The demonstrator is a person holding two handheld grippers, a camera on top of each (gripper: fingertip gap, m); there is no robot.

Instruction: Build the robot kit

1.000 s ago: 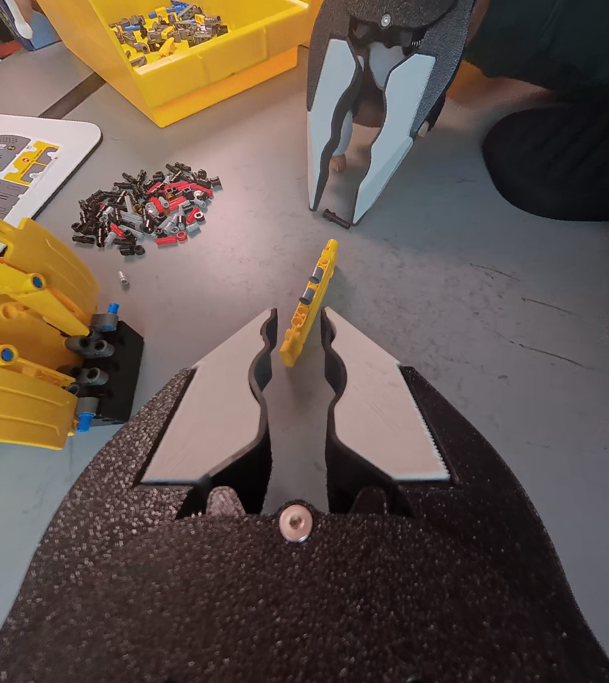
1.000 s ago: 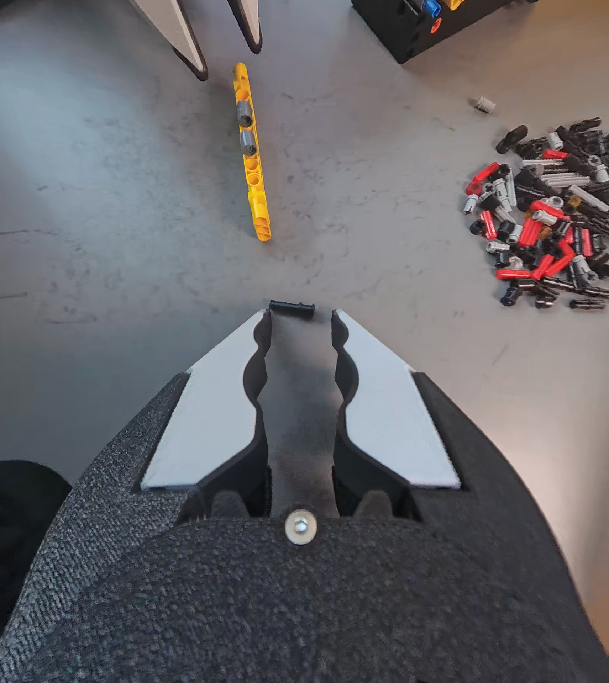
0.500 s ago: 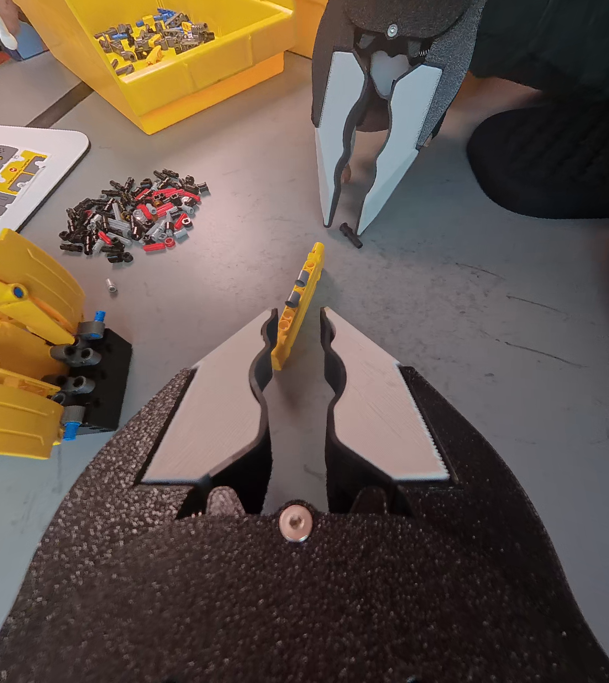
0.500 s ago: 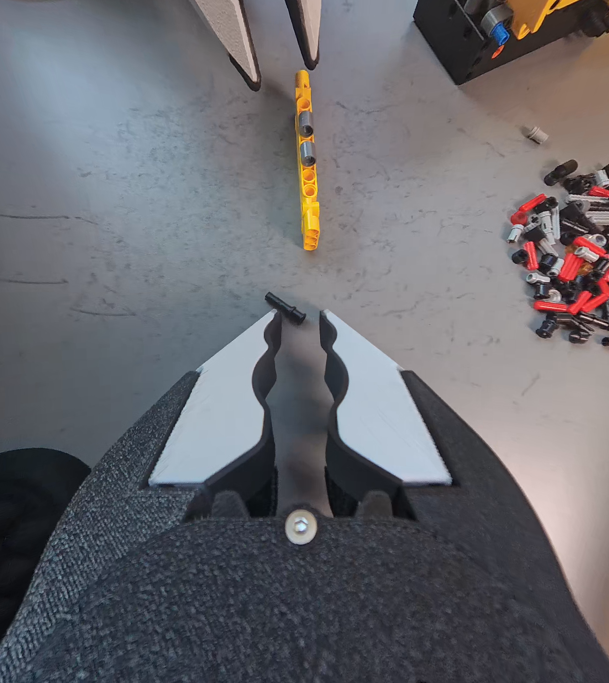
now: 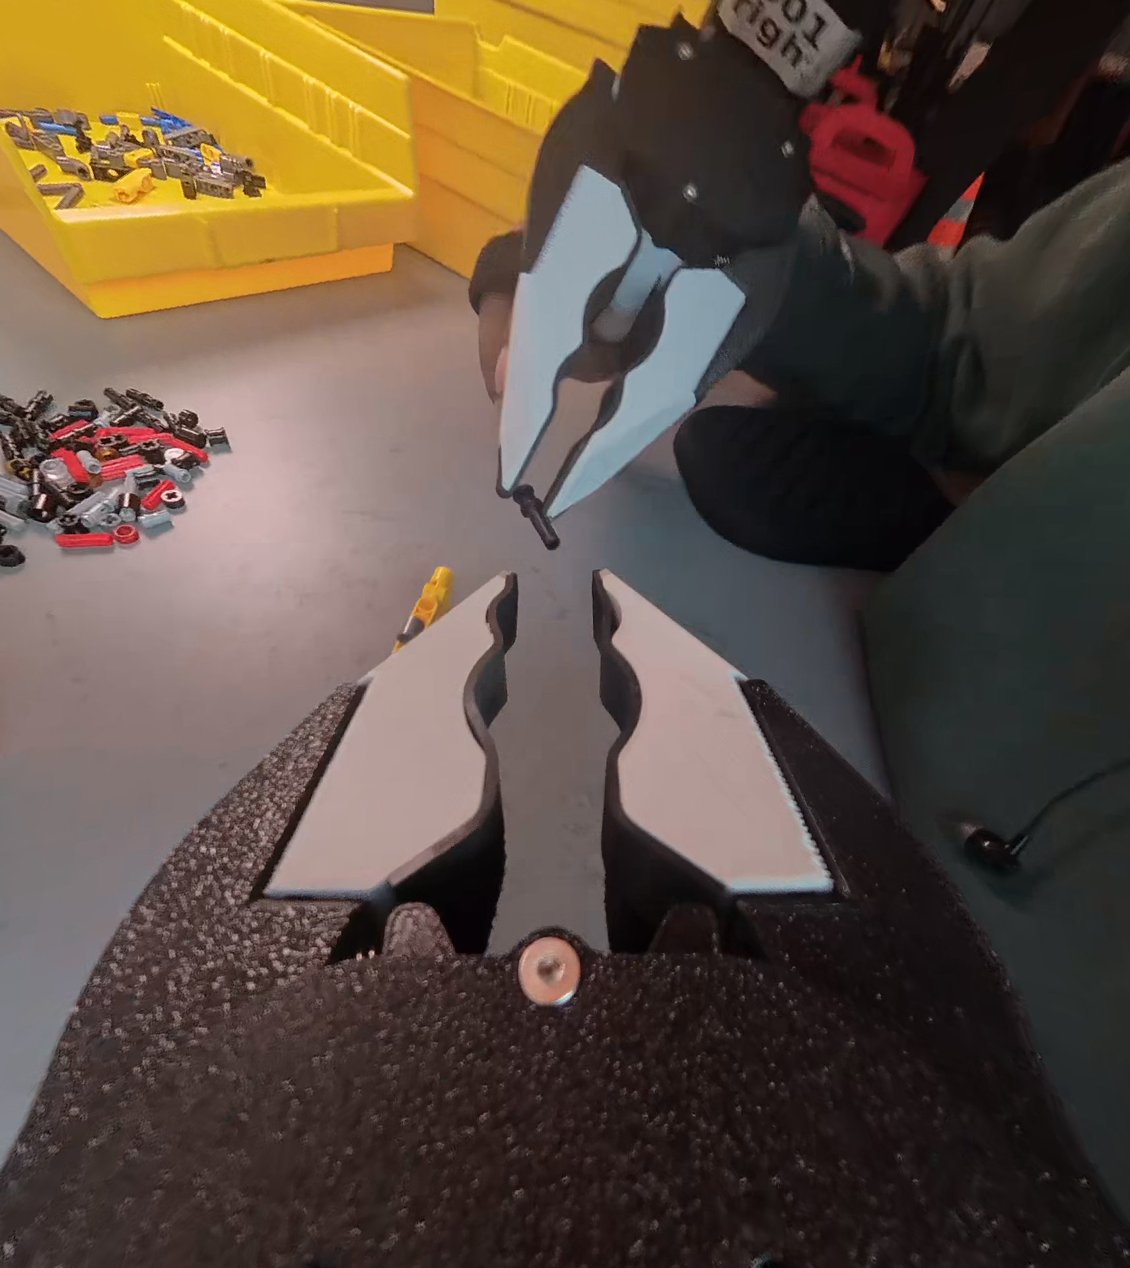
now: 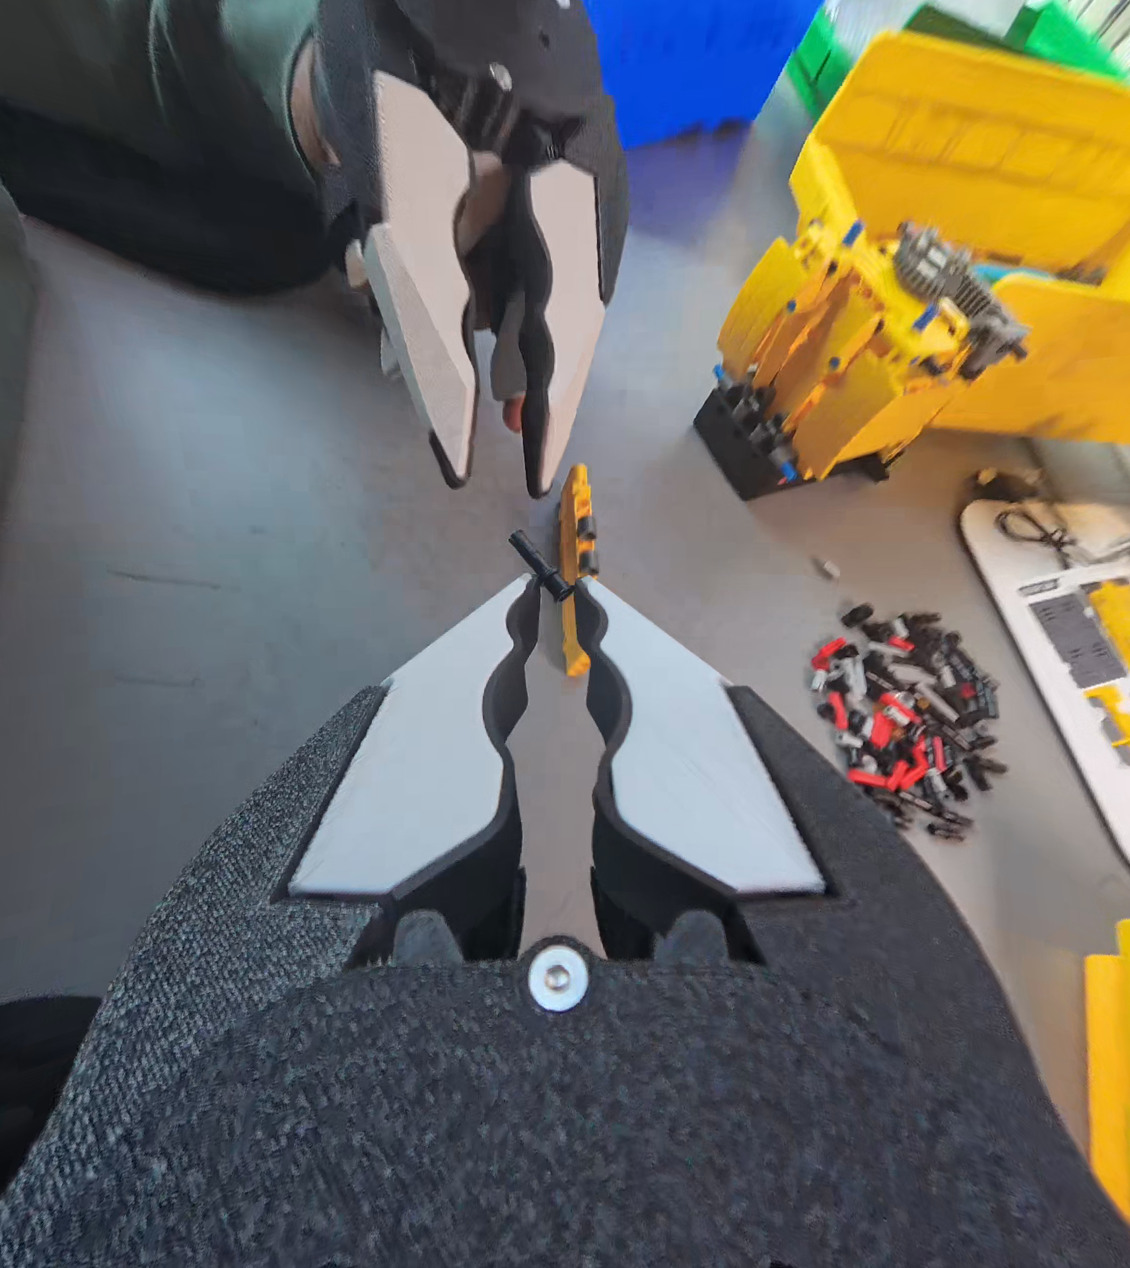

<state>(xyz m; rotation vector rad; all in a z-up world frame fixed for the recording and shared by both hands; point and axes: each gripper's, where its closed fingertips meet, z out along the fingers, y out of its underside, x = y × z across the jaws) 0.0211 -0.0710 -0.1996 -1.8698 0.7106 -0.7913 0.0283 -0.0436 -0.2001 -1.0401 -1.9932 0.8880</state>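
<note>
The right gripper (image 6: pixel 554 583) has its 2 grey plastic fingers (image 6: pixel 425 755) pinched nearly together at the tips on a short black plastic connector pin (image 6: pixel 538 566), which sticks out crosswise and up to the left. The pin is lifted clear of the grey table (image 6: pixel 171 617). Directly beyond and below the pin lies a long yellow plastic beam with round holes and 2 dark grey sleeves (image 6: pixel 575 542), resting on the table with 1 end showing through the gap behind the fingertips; the pin is not in any hole of the beam.

Just past the pin, the left gripper (image 5: pixel 554 583) hangs above the table with its fingers (image 5: pixel 404 755) a moderate way apart and nothing between them. Seen from the left wrist, the beam (image 5: pixel 428 604) lies just left of its left fingertip, mostly hidden behind it, and the pin (image 5: pixel 538 518) sits a little ahead, hanging from the right gripper's tips.

So far as the pictures show, the pin is picked up and the beam lies loose, gripped by neither tool.

Right of the pin, seen from the right wrist, is a loose heap of small black, red and grey plastic connectors (image 6: pixel 905 720), with a white instruction sheet (image 6: pixel 1097 686) beyond it. Farther off stands a partly built yellow and black brick model (image 6: pixel 843 357), and behind it yellow plastic parts bins (image 6: pixel 994 137).
</note>
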